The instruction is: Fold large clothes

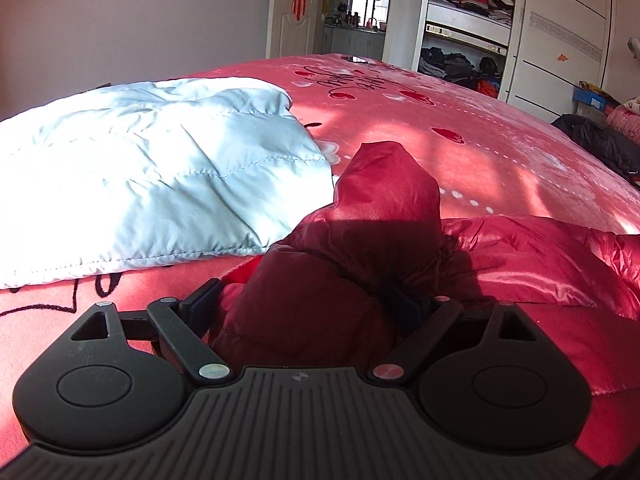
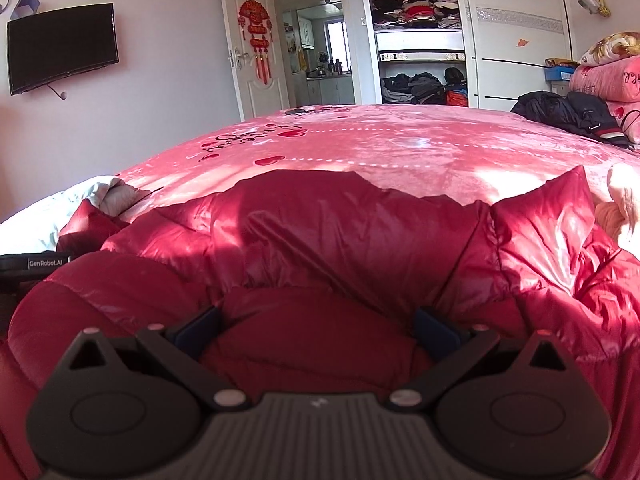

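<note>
A red puffer jacket lies spread on the pink bedspread. In the left wrist view one bunched end of it stands up between the fingers. My left gripper is wide open around that bunched red fabric, its fingers apart on either side. My right gripper is wide open too, with a puffed red fold bulging between its fingers. The left gripper's body shows at the left edge of the right wrist view.
A folded pale blue quilted garment lies on the bed left of the red jacket. A black jacket and pink bedding sit at the far right. An open wardrobe and a doorway stand beyond the bed.
</note>
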Available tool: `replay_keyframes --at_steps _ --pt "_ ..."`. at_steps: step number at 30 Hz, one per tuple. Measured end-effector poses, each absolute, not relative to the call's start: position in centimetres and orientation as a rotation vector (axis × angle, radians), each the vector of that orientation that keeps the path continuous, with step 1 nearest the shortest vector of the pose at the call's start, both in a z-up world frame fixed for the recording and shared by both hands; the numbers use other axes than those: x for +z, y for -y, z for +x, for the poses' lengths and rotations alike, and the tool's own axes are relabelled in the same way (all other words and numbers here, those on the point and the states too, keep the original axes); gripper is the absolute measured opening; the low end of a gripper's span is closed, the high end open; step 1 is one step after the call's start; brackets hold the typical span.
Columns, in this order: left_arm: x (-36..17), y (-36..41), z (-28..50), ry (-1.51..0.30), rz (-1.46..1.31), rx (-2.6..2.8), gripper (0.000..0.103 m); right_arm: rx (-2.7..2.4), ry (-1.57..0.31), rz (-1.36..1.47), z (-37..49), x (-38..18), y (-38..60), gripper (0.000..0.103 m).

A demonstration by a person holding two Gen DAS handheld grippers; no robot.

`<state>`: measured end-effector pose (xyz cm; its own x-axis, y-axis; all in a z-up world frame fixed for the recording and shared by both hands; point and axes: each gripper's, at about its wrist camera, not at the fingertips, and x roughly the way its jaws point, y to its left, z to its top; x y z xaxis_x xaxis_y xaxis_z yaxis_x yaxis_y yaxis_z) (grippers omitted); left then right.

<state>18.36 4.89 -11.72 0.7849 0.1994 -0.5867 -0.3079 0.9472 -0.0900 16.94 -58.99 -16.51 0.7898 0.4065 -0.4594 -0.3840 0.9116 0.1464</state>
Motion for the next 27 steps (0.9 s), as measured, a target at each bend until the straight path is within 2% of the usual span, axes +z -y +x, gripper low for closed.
replay_keyframes --at_steps 6,12,20,27 --pt "-9.5 -4.9 17.8 -0.589 -0.207 0.288 0.103 0.4 -0.515 0.064 16.1 -15.4 59.8 0.102" --pt "-5.5 -6.1 12.1 -0.547 -0.282 0.293 0.103 0.355 -0.493 0.08 12.6 -12.8 62.6 0.102" --pt "-4.1 -9.6 4.3 -0.668 -0.373 0.319 0.103 0.236 -0.525 0.261 7.5 -11.2 68.6 0.102" --pt "-4.6 -11.9 1.3 -0.764 -0.534 0.353 0.103 0.078 -0.556 0.303 2.6 -11.4 71.4 0.102"
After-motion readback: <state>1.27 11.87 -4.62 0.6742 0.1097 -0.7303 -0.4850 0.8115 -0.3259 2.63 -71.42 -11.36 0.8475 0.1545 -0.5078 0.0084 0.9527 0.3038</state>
